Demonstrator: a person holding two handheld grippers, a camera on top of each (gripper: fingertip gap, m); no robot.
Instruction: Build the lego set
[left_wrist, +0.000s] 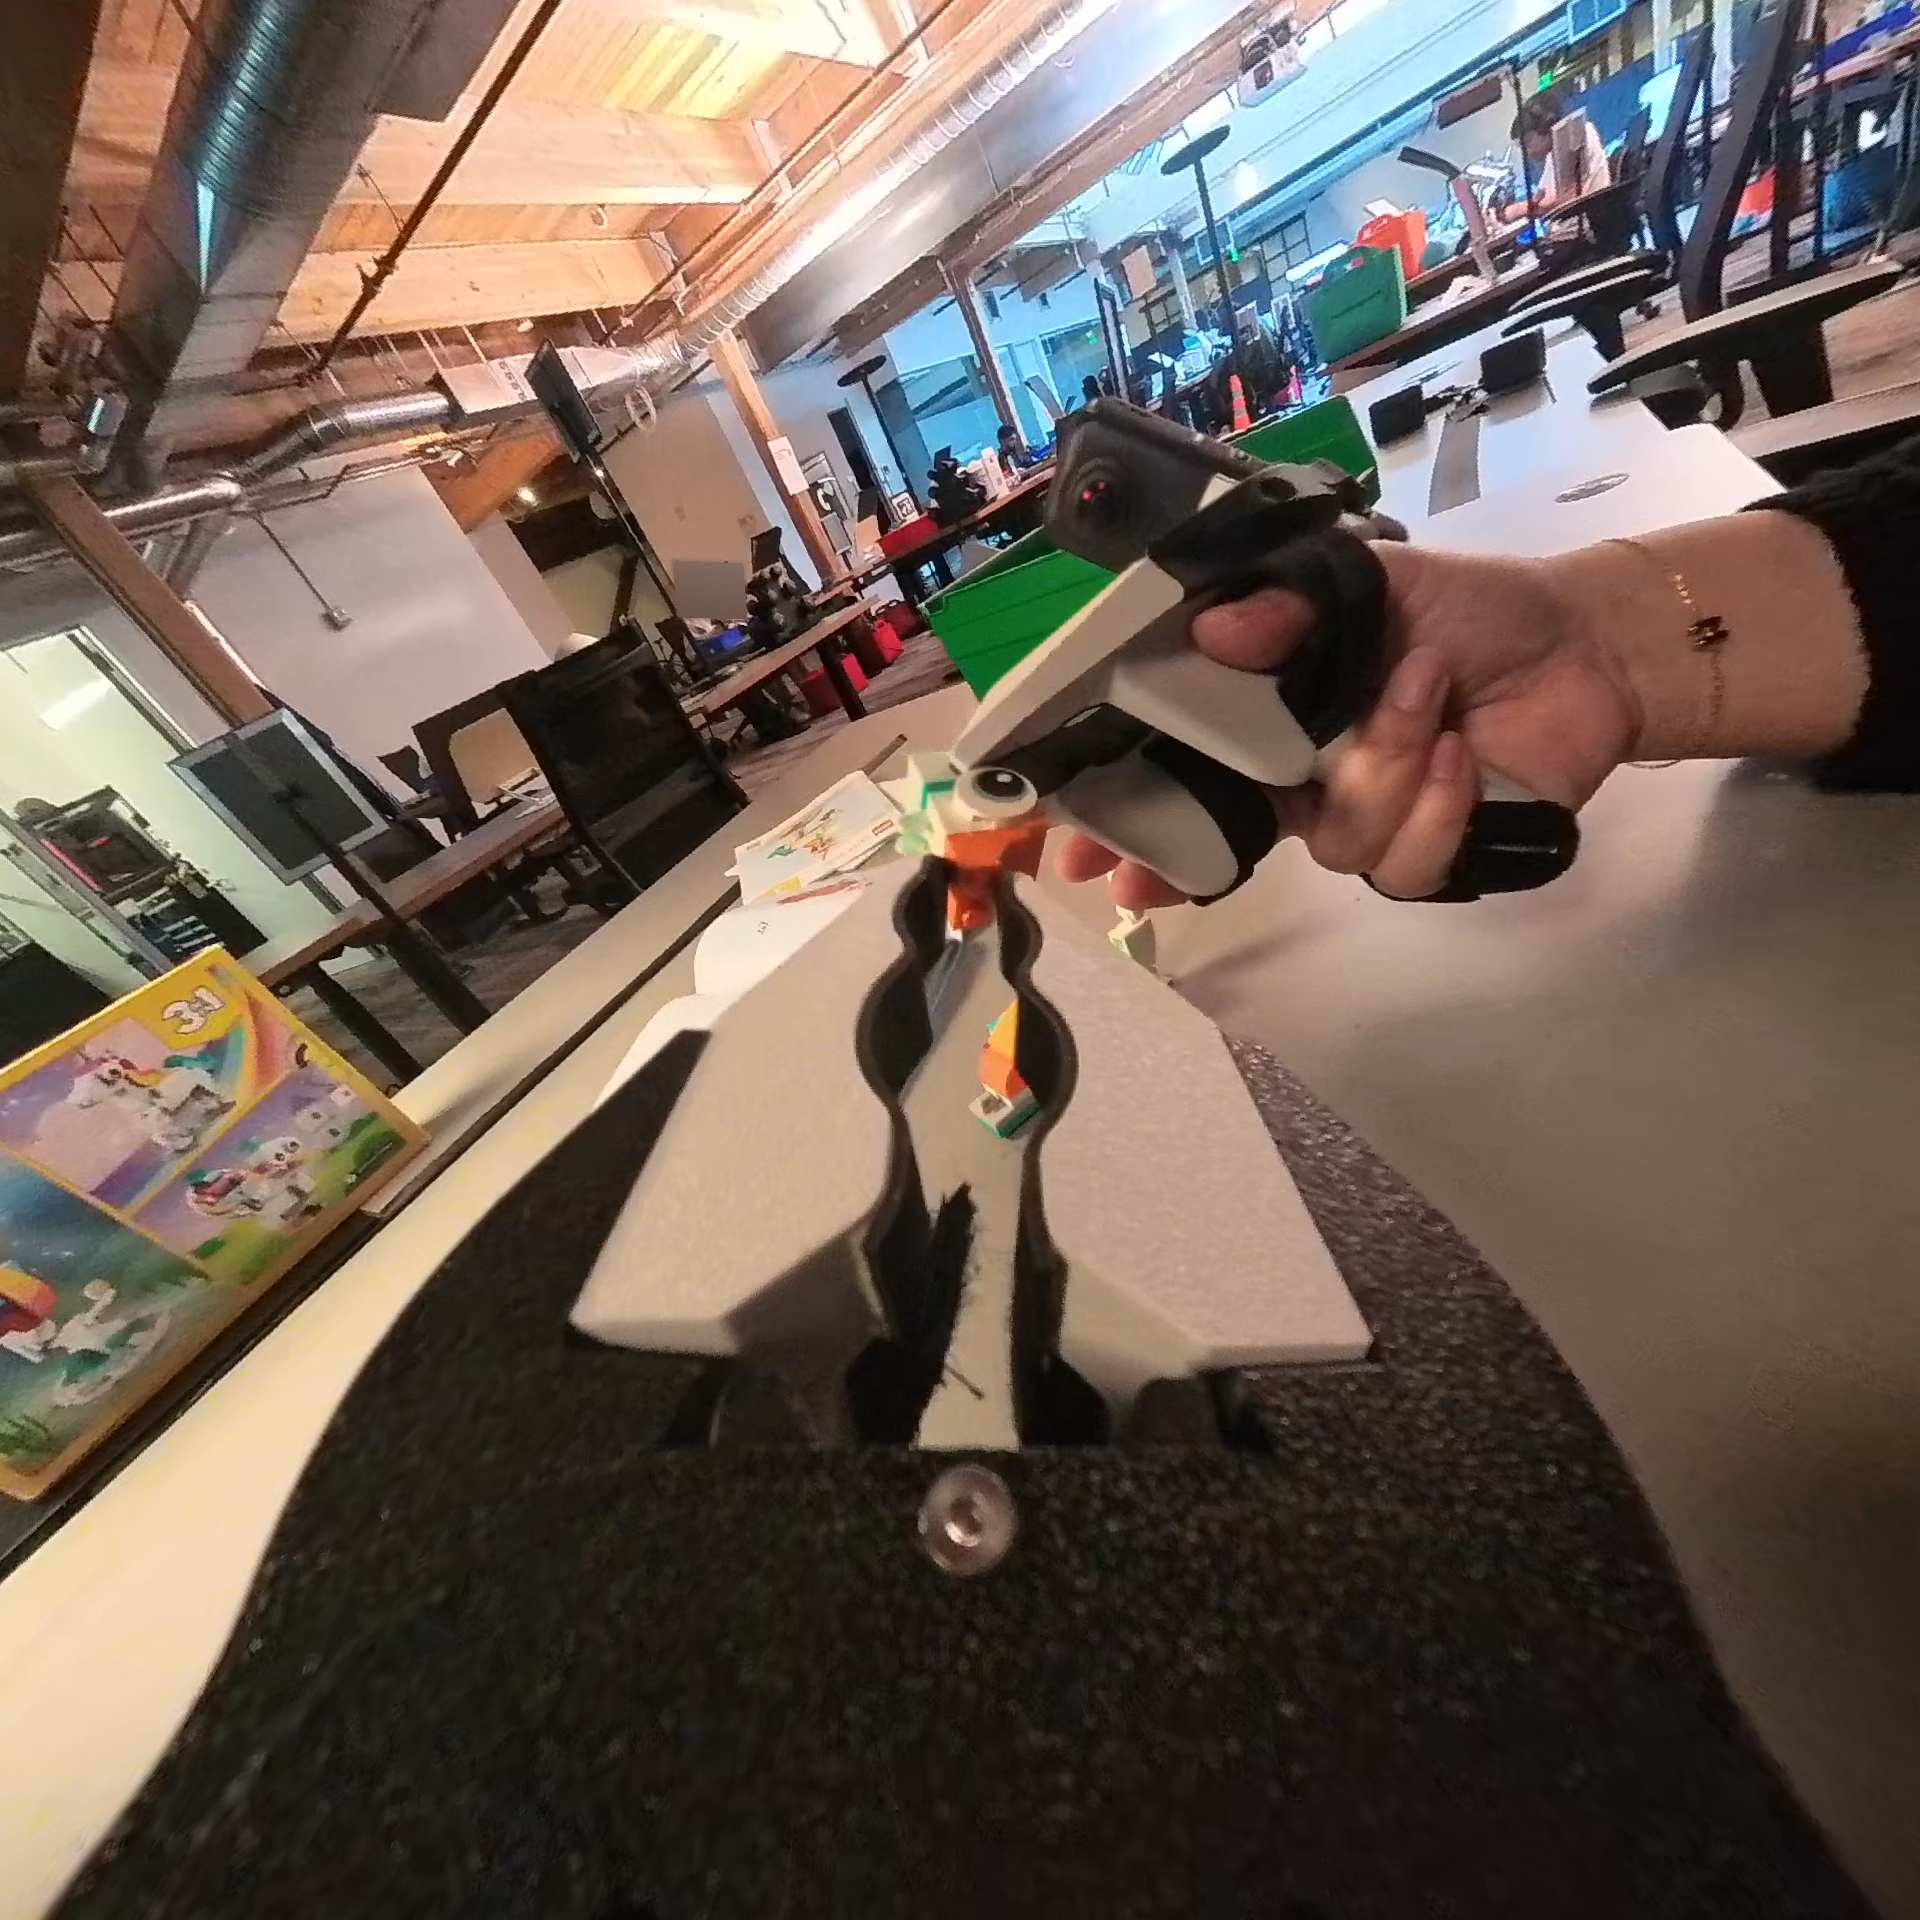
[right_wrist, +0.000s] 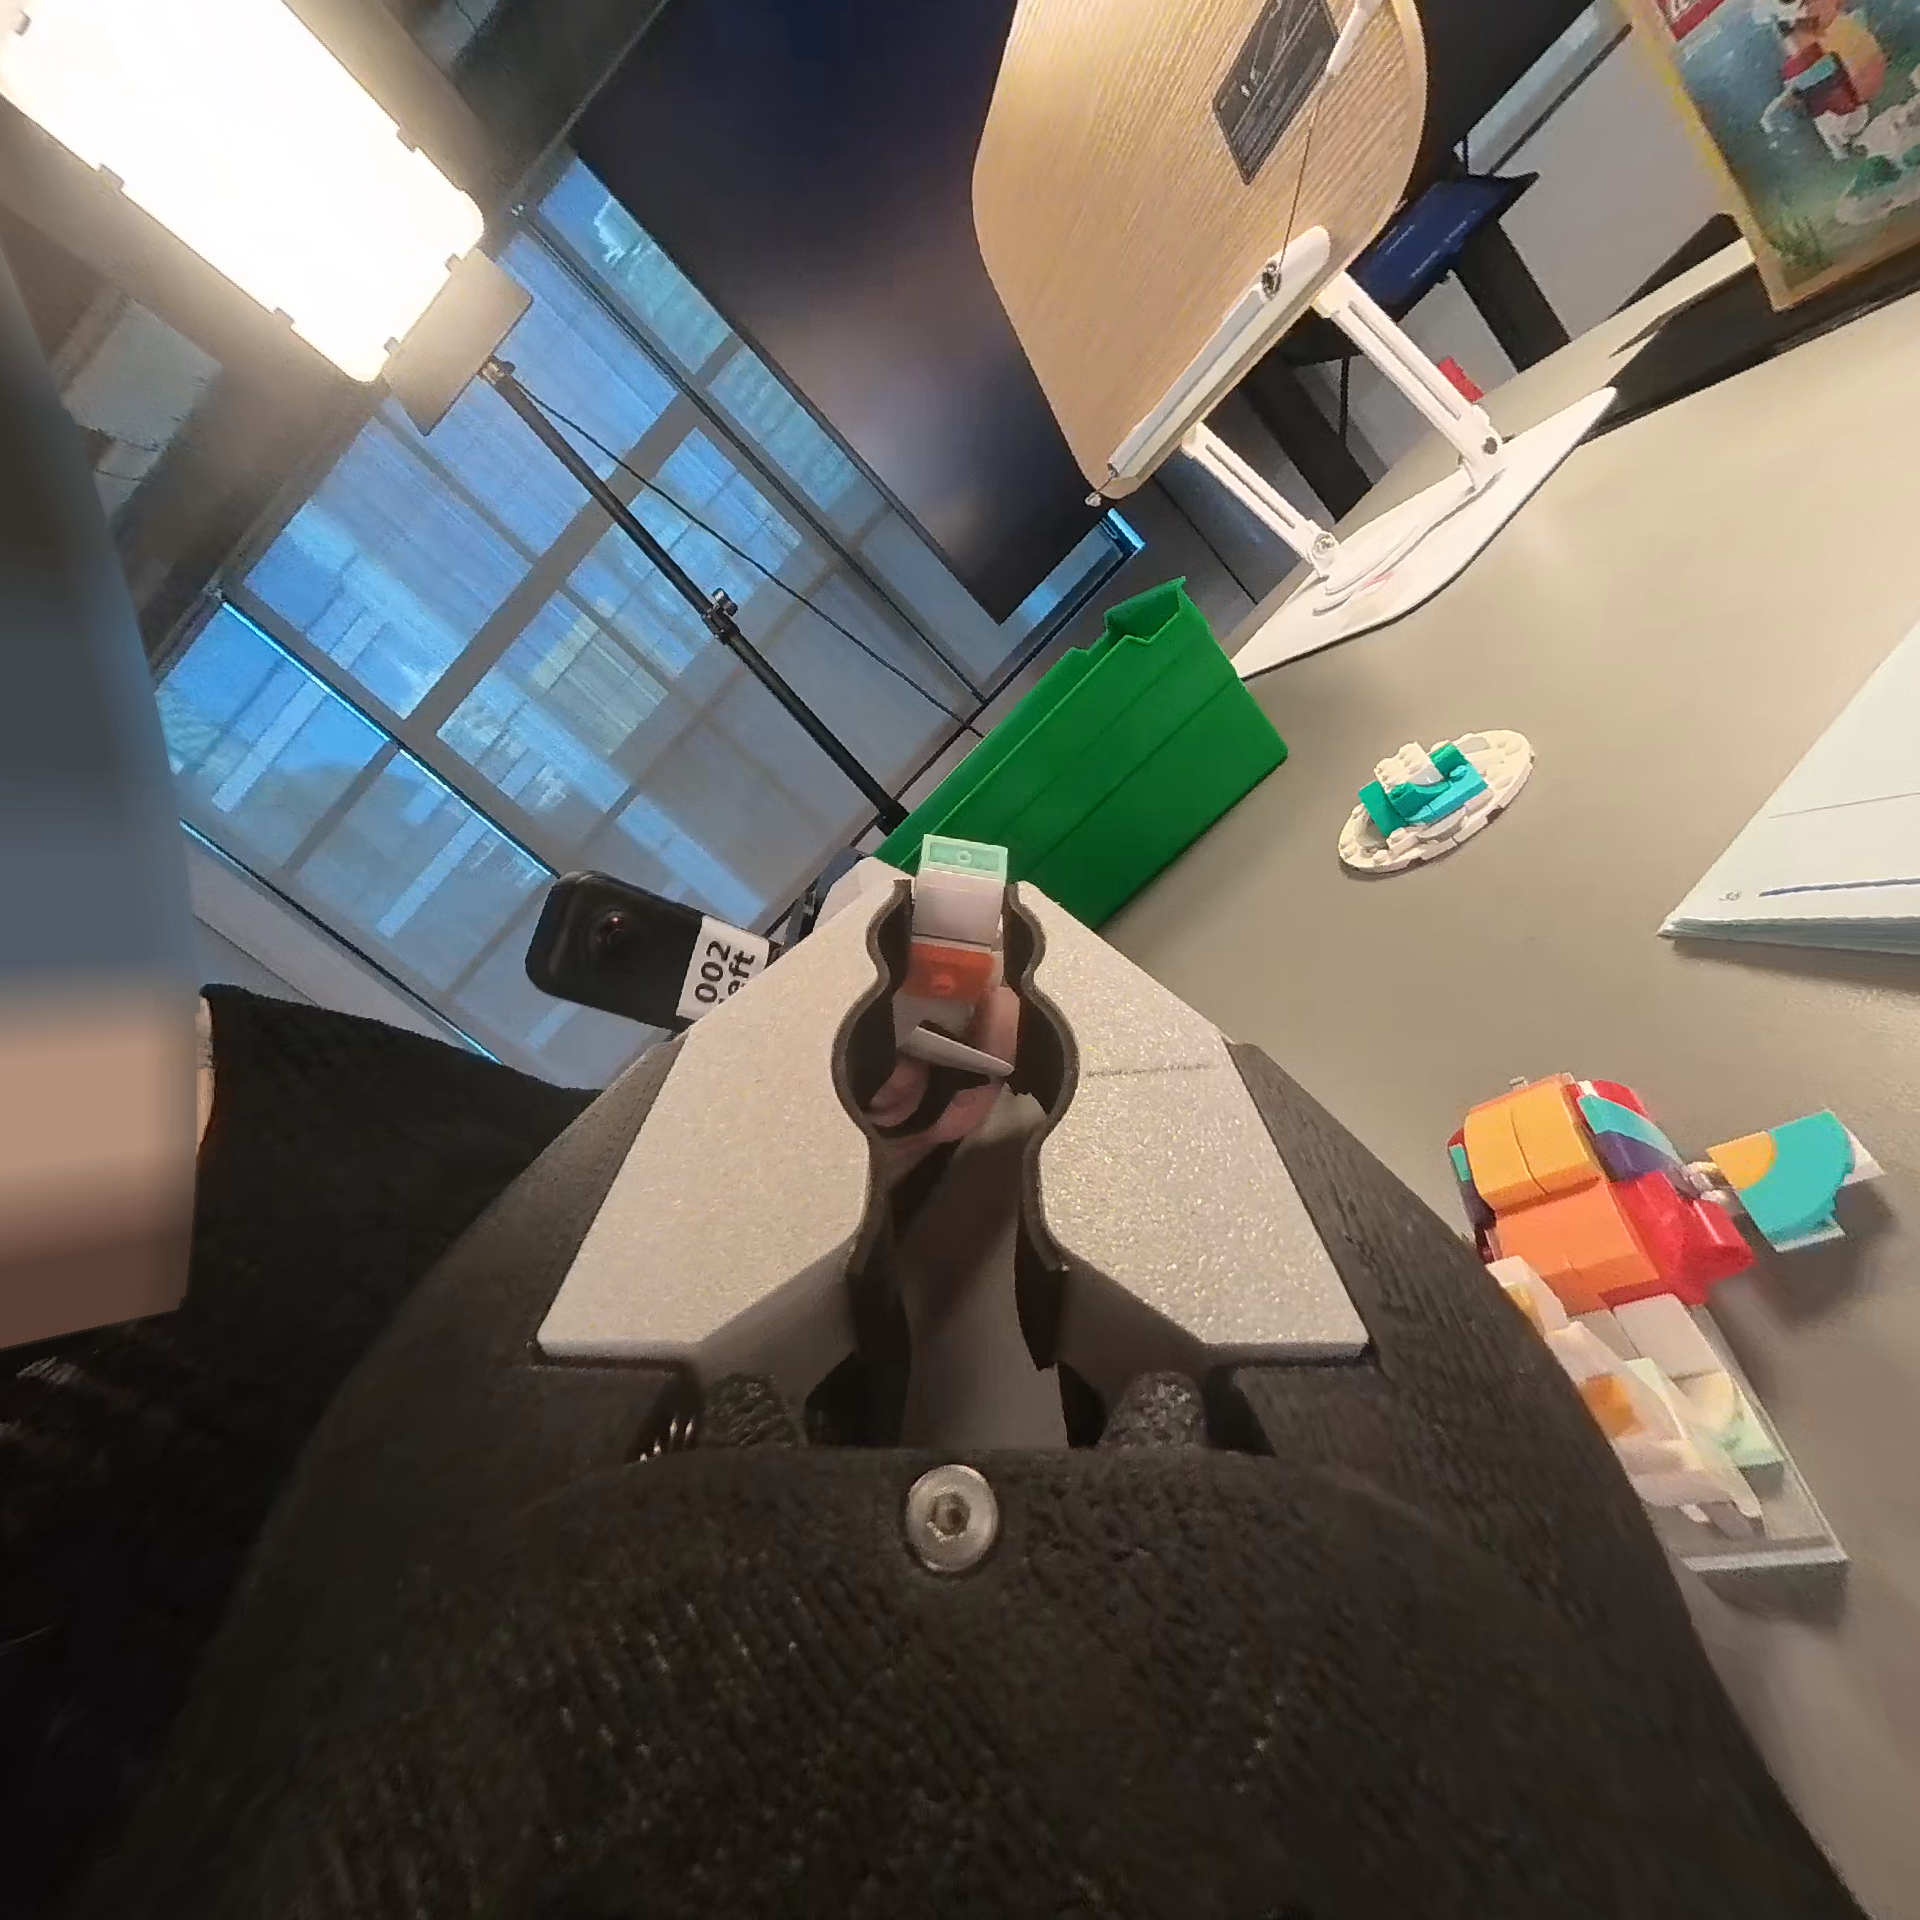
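— Where is the piece you're working on?

— Up off the table, between my two grippers. It's a small head (left_wrist: 971, 821): white and mint bricks, a round eye, an orange block below. My left gripper (left_wrist: 966, 914) pinches the orange bottom at the fingertips, jaws drawn narrow around it. My right gripper (right_wrist: 961, 925) clamps the white and orange stack from the other side, jaws equally narrow, with a mint tile poking past the tips.

— So both are holding it?

— Yes, both closed on the same head; I'd judge I'm pressing or adjusting a brick on it.

— How far along is the set?

— Midway, I'd say. A body (right_wrist: 1600, 1216) of orange, red, yellow and teal bricks lies on the table (right_wrist: 1558, 582), apart from the head. A round white plate (right_wrist: 1439, 795) with teal bricks sits farther off, near the green bin (right_wrist: 1122, 769). A small orange piece (left_wrist: 1003, 1081) lies loose below my left fingers. The booklet (right_wrist: 1829, 831) is open; the box (left_wrist: 156, 1164) stands at the table edge. Joining head to body looks left to do.
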